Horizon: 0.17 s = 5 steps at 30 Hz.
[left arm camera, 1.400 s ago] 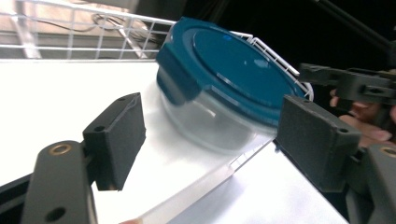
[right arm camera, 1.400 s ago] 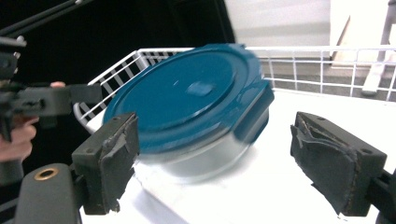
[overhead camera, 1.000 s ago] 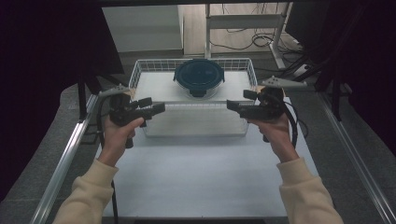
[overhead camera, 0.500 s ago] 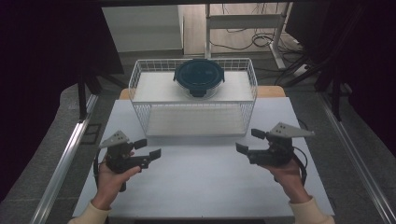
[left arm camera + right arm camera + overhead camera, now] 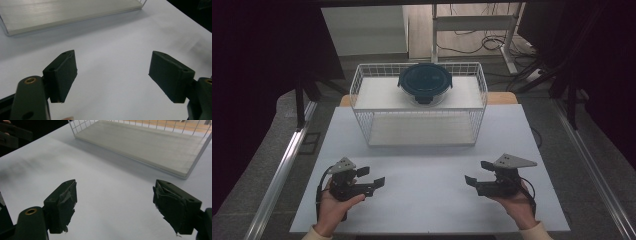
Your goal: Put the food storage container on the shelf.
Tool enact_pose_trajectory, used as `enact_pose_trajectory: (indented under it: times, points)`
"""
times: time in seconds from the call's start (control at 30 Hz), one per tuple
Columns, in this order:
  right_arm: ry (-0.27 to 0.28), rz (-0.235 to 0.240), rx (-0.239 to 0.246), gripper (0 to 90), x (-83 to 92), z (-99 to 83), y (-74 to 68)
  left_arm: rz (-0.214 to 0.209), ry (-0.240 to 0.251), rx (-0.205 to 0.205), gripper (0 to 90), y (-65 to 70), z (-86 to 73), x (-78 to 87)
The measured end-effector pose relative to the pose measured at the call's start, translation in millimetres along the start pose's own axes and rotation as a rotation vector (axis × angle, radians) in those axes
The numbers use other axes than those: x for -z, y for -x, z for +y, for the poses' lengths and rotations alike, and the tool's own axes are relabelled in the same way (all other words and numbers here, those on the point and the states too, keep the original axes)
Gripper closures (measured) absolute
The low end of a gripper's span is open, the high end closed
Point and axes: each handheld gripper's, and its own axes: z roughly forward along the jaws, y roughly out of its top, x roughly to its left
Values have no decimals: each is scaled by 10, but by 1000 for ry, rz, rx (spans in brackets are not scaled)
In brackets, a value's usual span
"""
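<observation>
Apparently finds the job at its tail end or between rounds, judging from the layout alone. Shows the round container [image 5: 425, 80], dark teal lid on and upright, at upper centre of the high view, seated on the top shelf of the white wire rack [image 5: 484, 92], with the lower shelf beneath it bare. Places the left gripper [image 5: 372, 176] at lower left of that frame and the right gripper [image 5: 477, 172] at lower right, both low over the white table [image 5: 427, 165] and well apart from rack and container. Confirms in the left gripper view jaws spread wide, having just been opening, with nothing but tabletop between the pads [image 5: 62, 75]. Confirms the same in the right gripper view: pads [image 5: 63, 205] parted, worn and ragged at the edges, nothing gripped, a corner of the rack beyond them at upper right. Suggests placing on the shelf as done, if placing is the aim. Leaves otherwise everything: reaching up to the shelf, closing on the container, lifting it clear of the wire rim.
</observation>
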Motion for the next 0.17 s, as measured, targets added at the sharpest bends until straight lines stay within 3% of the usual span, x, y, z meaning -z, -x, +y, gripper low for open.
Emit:
enact_pose_trajectory:
  times: [0.17]
  points:
    - [-2,-21,19,201,17,-24,-9,8,-12,5,217,-12,-39,-37]
